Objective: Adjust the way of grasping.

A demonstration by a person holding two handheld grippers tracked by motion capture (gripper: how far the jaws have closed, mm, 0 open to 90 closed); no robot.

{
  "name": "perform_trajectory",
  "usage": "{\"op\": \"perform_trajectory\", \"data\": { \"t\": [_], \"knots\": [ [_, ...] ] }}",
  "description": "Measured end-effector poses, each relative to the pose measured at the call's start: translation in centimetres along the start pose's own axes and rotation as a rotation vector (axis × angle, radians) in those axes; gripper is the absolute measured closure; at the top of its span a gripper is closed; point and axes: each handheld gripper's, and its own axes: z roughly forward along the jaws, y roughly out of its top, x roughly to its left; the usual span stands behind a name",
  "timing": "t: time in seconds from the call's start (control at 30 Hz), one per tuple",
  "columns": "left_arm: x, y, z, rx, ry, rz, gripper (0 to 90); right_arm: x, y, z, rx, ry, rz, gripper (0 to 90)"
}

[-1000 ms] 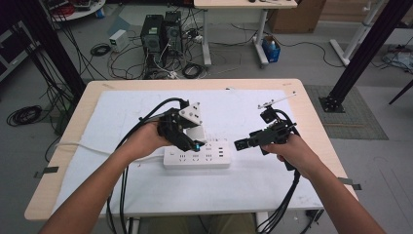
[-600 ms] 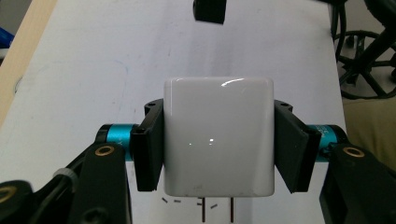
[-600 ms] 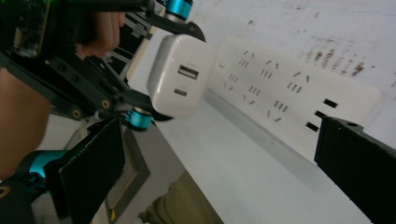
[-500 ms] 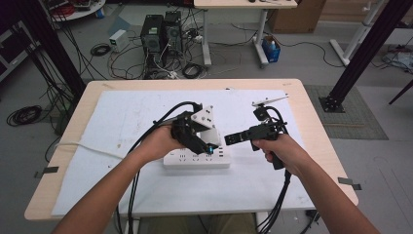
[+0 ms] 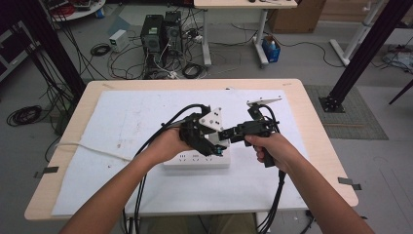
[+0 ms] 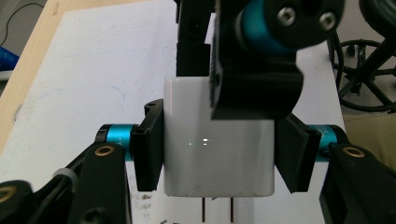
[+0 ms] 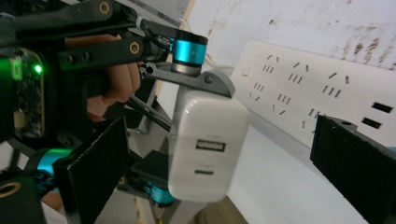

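Charger (image 6: 217, 149) clamped in left claw (image 6: 219, 156), above power strip (image 7: 322, 93).

Both forearms are reaching in from below, the left gripper (image 5: 214, 146) clamping its jaws shut with the right gripper (image 5: 225, 135) just beside it, its jaws standing wide apart and pointing toward the left one.

I can't read any lettering from here. The white charger (image 7: 208, 144) and the power strip (image 7: 322, 98) carry no legible marks.
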Motion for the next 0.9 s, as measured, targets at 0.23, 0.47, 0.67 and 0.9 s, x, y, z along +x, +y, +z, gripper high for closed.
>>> {"op": "perform_trajectory", "data": {
  "t": [0.23,0.47,0.67,0.9],
  "knots": [
    [0.0,0.1,0.4,0.001,0.0,0.003,42.4,-0.7,0.1,0.4,-0.004,0.06,0.1,16.4],
    [0.1,0.0,0.4,0.001,0.009,0.003,42.4,-0.8,0.2,0.7,0.019,0.095,0.124,28.5],
    [0.0,0.1,0.4,0.002,0.016,0.01,42.5,-1.0,0.3,1.0,0.019,0.112,0.13,39.1],
    [0.0,0.1,0.4,0.0,0.024,0.011,42.4,-0.8,0.2,1.3,0.038,0.109,0.121,50.8]
  ]
}}
